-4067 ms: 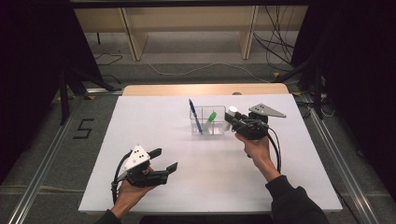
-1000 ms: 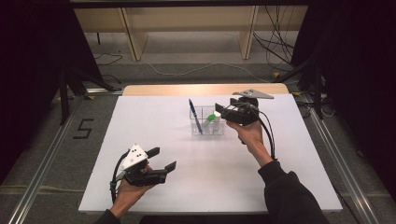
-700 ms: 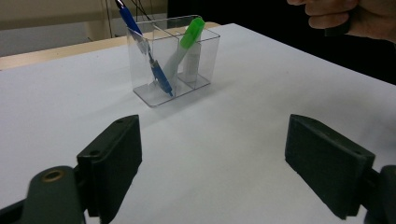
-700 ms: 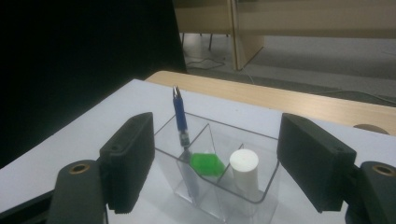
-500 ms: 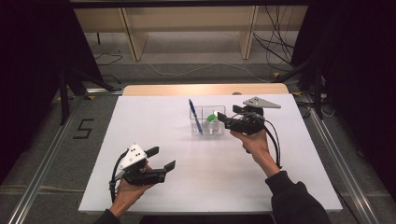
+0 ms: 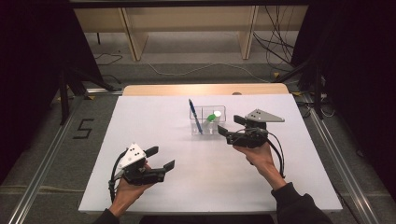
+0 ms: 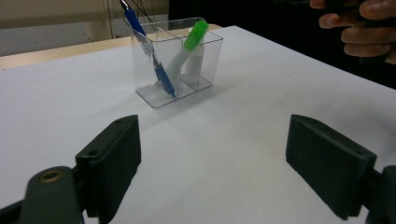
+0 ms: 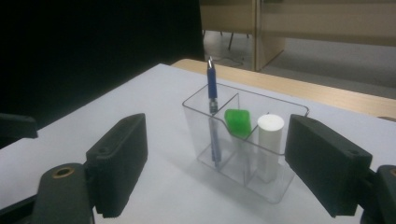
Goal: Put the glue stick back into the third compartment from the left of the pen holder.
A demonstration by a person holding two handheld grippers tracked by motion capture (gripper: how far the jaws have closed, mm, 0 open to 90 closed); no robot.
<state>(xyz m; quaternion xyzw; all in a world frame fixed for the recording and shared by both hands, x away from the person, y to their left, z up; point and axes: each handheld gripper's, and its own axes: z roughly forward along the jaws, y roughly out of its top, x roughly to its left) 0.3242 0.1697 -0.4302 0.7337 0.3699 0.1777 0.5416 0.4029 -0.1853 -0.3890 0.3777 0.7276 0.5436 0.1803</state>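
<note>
On a white table point(image 6: 154, 126), the left gripper point(image 6: 160, 158) rests near the front edge with jaws spread and empty, while farther back the right gripper point(image 6: 231, 127), its empty jaws just widened, faces the clear plastic three-compartment holder point(image 6: 208, 120) with a blue pen point(image 6: 194, 115), green-capped marker point(image 6: 213, 116) and white tube point(image 8: 269, 147).

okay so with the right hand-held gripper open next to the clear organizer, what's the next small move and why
Probably draw the right hand-held gripper back from the clear organizer: its jaws have just been opening with nothing between them, and the green-capped marker already stands inside.
</note>
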